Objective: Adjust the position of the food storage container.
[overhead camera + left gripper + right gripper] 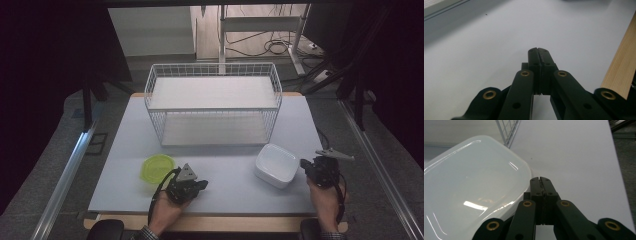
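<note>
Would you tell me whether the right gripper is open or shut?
Shut: the right gripper has its jaws pressed together, empty, beside the white container.

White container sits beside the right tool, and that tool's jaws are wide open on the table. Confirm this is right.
Not quite. The white container does sit beside the right tool, but its jaws are shut, pressed together with nothing between them, as the right gripper view shows. The rest stands.

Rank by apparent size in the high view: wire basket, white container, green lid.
1. wire basket, by far the largest
2. white container
3. green lid, somewhat smaller than the container and partly hidden by the left gripper
</note>
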`<action>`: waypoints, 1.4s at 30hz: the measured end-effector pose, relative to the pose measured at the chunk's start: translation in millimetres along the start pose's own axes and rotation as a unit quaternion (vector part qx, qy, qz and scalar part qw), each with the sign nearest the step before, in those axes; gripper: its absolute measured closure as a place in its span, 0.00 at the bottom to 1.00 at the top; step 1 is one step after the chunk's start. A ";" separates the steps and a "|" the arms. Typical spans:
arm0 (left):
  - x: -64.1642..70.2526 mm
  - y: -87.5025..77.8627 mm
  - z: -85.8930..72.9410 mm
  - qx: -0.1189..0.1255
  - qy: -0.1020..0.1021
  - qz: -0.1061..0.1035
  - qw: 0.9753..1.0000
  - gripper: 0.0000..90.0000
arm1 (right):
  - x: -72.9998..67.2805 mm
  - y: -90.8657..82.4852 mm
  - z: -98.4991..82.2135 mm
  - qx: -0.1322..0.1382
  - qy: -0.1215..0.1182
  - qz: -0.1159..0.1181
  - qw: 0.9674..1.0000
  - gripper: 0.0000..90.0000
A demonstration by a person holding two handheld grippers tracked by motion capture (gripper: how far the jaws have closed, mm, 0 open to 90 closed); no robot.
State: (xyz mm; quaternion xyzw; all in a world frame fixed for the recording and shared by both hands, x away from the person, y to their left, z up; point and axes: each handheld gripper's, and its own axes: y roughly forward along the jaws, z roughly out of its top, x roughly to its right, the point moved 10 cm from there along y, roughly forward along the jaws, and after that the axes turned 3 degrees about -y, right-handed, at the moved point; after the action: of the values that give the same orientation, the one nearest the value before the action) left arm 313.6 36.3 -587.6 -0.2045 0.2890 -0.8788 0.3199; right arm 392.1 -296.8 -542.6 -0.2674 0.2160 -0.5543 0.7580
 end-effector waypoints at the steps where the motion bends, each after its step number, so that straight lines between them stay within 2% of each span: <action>1: -0.9 0.5 0.6 0.001 -0.003 0.000 1.000 1.00 | -1.5 2.2 0.5 -0.001 0.001 0.003 1.000 0.99; 7: -6.7 0.6 4.1 0.008 -0.022 0.006 1.000 1.00 | -23.0 14.4 5.8 -0.005 -0.008 0.038 0.999 0.99; 16: -15.3 3.1 8.9 0.010 -0.032 0.020 0.999 1.00 | -57.6 33.9 10.1 -0.020 -0.025 0.083 0.996 0.99; 21: -18.5 4.0 10.2 0.006 -0.035 0.034 0.999 1.00 | -80.7 44.1 10.5 -0.032 -0.041 0.109 0.993 0.98; 25: -25.2 -7.0 9.6 0.009 -0.046 0.053 0.998 1.00 | -103.0 50.6 8.3 -0.042 -0.065 0.127 0.989 0.98; 27: -28.7 -11.6 9.7 0.011 -0.045 0.061 0.997 1.00 | -107.8 51.2 8.0 -0.044 -0.071 0.132 0.988 0.98; 28: -31.7 -15.9 10.3 0.017 -0.052 0.067 0.996 1.00 | -114.7 51.4 7.9 -0.043 -0.079 0.137 0.986 0.98; 30: -43.2 -28.9 12.1 0.026 -0.063 0.084 0.994 1.00 | -117.4 51.3 7.2 -0.044 -0.085 0.135 0.986 0.97; 32: -47.0 -32.2 12.4 0.027 -0.067 0.089 0.993 1.00 | -117.4 51.1 6.9 -0.044 -0.086 0.135 0.986 0.97; 34: -59.6 -38.0 9.7 0.019 -0.077 0.106 0.991 1.00 | -116.5 51.1 6.8 -0.044 -0.083 0.138 0.986 0.96; 36: -62.9 -38.8 7.8 0.016 -0.084 0.109 0.990 1.00 | -116.4 51.0 6.8 -0.043 -0.084 0.138 0.986 0.96; 37: -68.5 -39.4 3.6 0.007 -0.093 0.115 0.989 1.00 | -116.9 50.7 6.3 -0.043 -0.083 0.138 0.986 0.96; 41: -72.5 -41.4 0.7 0.005 -0.103 0.117 0.988 1.00 | -117.1 50.1 5.4 -0.043 -0.083 0.139 0.986 0.96; 42: -75.8 -43.7 -0.6 0.004 -0.105 0.123 0.987 1.00 | -117.1 50.1 5.4 -0.043 -0.083 0.139 0.986 0.96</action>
State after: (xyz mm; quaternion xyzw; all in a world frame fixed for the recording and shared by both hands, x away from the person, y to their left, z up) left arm 347.9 115.5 -573.4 -0.2569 0.2735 -0.8074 0.4553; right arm 397.5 -171.9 -567.1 -0.3118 0.2110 -0.4095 0.8310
